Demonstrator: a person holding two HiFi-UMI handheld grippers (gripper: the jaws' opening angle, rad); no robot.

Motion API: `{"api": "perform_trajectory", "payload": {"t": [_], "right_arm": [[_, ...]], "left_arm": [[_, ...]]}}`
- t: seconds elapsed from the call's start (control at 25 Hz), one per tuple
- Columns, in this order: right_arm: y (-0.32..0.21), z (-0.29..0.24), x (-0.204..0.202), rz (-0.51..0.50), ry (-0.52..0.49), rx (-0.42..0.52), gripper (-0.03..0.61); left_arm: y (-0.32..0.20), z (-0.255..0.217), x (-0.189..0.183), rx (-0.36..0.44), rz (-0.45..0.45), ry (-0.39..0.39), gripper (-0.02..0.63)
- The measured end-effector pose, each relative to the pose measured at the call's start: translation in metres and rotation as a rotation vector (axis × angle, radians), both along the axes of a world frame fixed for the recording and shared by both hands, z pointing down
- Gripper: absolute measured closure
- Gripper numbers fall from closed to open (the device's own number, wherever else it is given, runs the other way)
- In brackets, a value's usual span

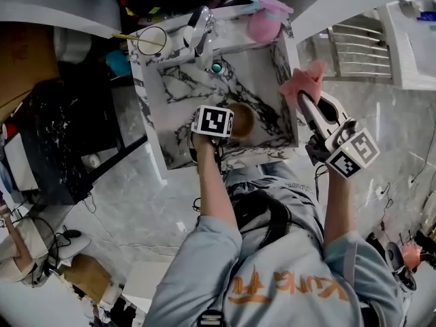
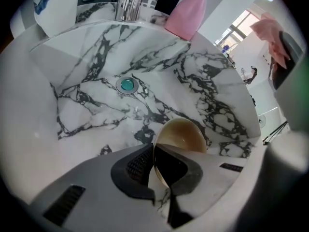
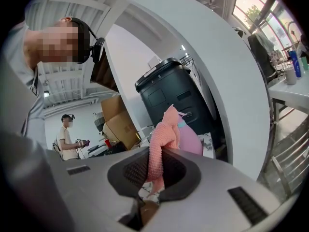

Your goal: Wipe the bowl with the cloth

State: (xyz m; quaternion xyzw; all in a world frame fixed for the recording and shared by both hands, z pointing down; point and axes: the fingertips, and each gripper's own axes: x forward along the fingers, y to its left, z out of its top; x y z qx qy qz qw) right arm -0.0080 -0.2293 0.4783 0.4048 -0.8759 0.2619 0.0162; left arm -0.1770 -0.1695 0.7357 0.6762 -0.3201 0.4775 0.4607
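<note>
A brown bowl (image 1: pixel 242 118) lies in the marble sink (image 1: pixel 272 60), near its front wall. My left gripper (image 1: pixel 216 122) points steeply down into the sink and is shut on the bowl's rim. In the left gripper view the thin rim of the bowl (image 2: pixel 182 133) runs between the dark pads of the left gripper (image 2: pixel 154 167). My right gripper (image 1: pixel 304 102) hovers over the sink's right edge, shut on a pink cloth (image 1: pixel 304 80). In the right gripper view the cloth (image 3: pixel 163 134) sticks up out of the right gripper (image 3: pixel 154 170).
A chrome faucet (image 1: pixel 201 27) and a pink spray bottle (image 1: pixel 266 19) stand on the sink's back ledge, a cup (image 1: pixel 151 41) at its back left. A teal drain (image 2: pixel 127 84) sits mid-basin. A black bin (image 3: pixel 169 95) and a person (image 3: pixel 70 137) stand further off.
</note>
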Motion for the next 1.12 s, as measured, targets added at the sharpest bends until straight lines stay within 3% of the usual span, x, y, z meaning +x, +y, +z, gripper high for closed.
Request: {"api": "perform_trajectory", "payload": {"t": [0.36, 0.68, 0.96, 1.12], "right_arm": [[0.001, -0.004, -0.015, -0.028, 0.009, 0.016, 0.529], [-0.001, -0.025, -0.025, -0.059, 0.001, 0.069, 0.529], [-0.002, -0.037, -0.045, -0.099, -0.027, 0.113, 0.529], [-0.011, -0.047, -0.058, -0.104, -0.045, 0.142, 0.529]], "left_arm": [[0.001, 0.011, 0.004, 0.005, -0.016, 0.020, 0.583], [-0.009, -0.005, -0.008, 0.087, -0.058, -0.001, 0.581], [-0.028, -0.049, -0.027, 0.190, -0.155, 0.053, 0.581], [-0.043, -0.098, -0.024, 0.301, -0.214, 0.187, 0.581]]}}
